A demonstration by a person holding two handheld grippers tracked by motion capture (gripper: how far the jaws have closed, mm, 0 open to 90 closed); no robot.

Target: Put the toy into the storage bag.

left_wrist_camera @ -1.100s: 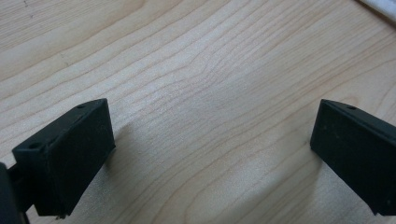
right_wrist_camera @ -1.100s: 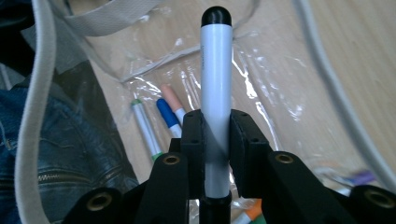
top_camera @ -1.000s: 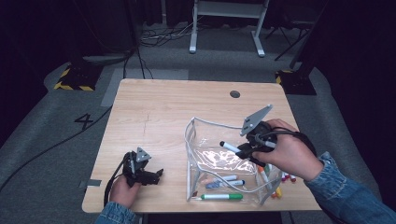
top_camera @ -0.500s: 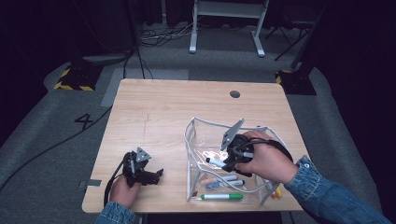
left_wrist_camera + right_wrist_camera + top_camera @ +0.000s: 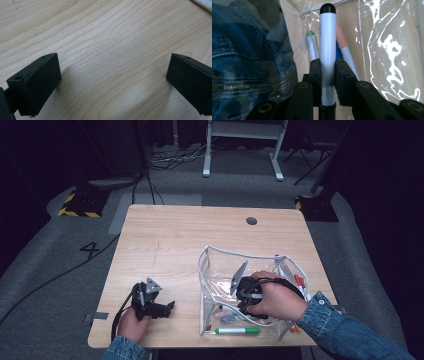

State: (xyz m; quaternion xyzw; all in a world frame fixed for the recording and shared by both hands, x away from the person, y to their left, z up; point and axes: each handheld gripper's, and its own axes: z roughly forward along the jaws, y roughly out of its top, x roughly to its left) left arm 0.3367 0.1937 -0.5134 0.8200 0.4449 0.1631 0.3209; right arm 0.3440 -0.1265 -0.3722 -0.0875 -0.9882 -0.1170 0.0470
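A clear plastic pouch (image 5: 220, 252) with a white rim stands open on the right half of the wooden table (image 5: 175, 245). My right gripper (image 5: 244, 296) reaches down inside it. In the right gripper view, the right gripper (image 5: 328, 72) is shut on a white marker with a black cap (image 5: 327, 37), which points at the pouch floor. Under it lie a green-capped marker (image 5: 312, 47) and a pink-capped marker (image 5: 342, 37). My left gripper (image 5: 167, 307) rests near the table's front left edge. Its left gripper view shows the left gripper (image 5: 112, 82) open over bare wood.
A green marker (image 5: 237, 331) lies in front of the pouch at the table's front edge. Red markers (image 5: 298, 281) sit at the pouch's right side. A round cable hole (image 5: 251, 221) is at the back of the table. A denim sleeve (image 5: 242, 62) shows through the pouch wall.
My right hand has come down and to the left with the black-capped marker, from above the pouch's right rim into the pouch. The left hand has stayed put.
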